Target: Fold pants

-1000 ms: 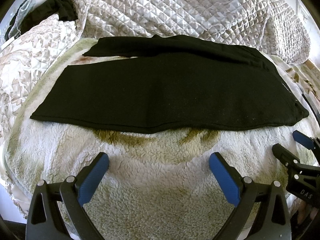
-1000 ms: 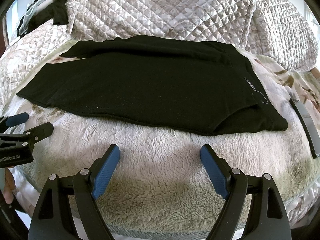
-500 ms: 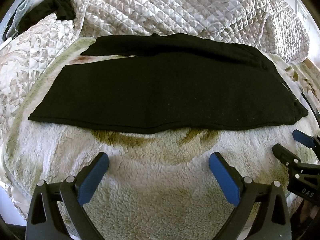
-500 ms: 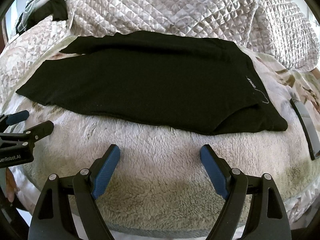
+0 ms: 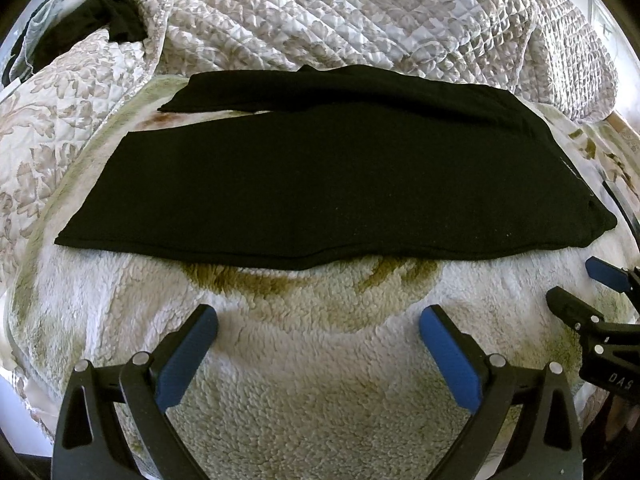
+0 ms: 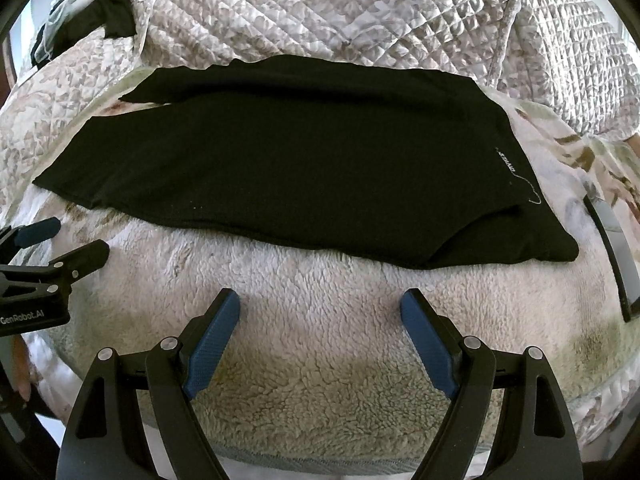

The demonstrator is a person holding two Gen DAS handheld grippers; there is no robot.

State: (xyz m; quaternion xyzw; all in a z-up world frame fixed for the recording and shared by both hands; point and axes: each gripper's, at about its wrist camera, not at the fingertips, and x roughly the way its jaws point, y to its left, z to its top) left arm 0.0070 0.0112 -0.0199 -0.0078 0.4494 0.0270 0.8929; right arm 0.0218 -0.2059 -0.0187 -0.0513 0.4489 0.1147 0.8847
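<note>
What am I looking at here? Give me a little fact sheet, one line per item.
Garment: black pants, spread flat, legs pointing left, waist at right
Surface: fleecy blanket on a bed
Behind: quilted bedspread
Left tongs: open, empty, short of the pants' near edge
Right tongs: open, empty, also short of it
Beside the waist: dark flat device

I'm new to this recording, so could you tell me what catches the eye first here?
The black pants dominate, spread flat lengthwise across the fluffy cream blanket, legs pointing left and waistband right. Below them the left gripper and right gripper hover open over bare blanket, touching nothing. A rumpled quilted bedspread fills the background.
</note>
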